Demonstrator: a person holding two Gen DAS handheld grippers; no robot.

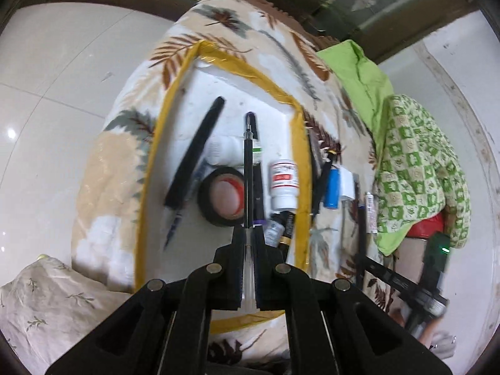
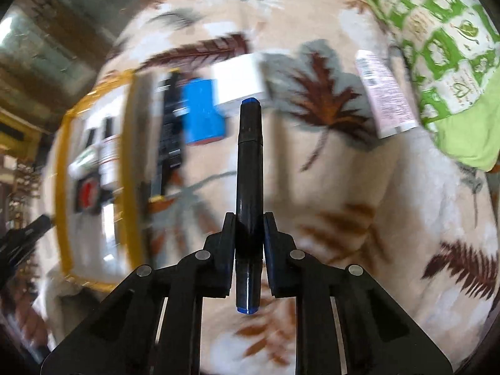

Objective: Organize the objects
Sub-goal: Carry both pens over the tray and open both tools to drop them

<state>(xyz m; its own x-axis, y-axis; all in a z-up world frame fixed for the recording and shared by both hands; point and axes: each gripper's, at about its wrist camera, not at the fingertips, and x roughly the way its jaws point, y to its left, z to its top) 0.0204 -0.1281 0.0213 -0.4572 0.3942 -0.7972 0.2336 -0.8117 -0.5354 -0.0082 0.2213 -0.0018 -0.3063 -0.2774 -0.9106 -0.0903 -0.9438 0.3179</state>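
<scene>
My left gripper (image 1: 249, 229) is shut on a thin black pen (image 1: 248, 172) and holds it above a white foam box with a yellow taped rim (image 1: 301, 156). In the box lie a black tape roll (image 1: 223, 197), a white pill bottle (image 1: 283, 186), a black comb-like stick (image 1: 195, 153) and other pens. My right gripper (image 2: 249, 218) is shut on a black marker with blue ends (image 2: 248, 168) above the leaf-print blanket (image 2: 328, 187). The box (image 2: 62, 156) also shows at the left of the right wrist view.
On the blanket beside the box lie a blue cylinder (image 2: 203, 112), a white block (image 2: 240, 84), a black tube (image 2: 170, 131) and a pink tube (image 2: 384, 93). Green patterned cloth (image 1: 415, 168) lies at the right. White tiled floor (image 1: 47, 93) surrounds the bed.
</scene>
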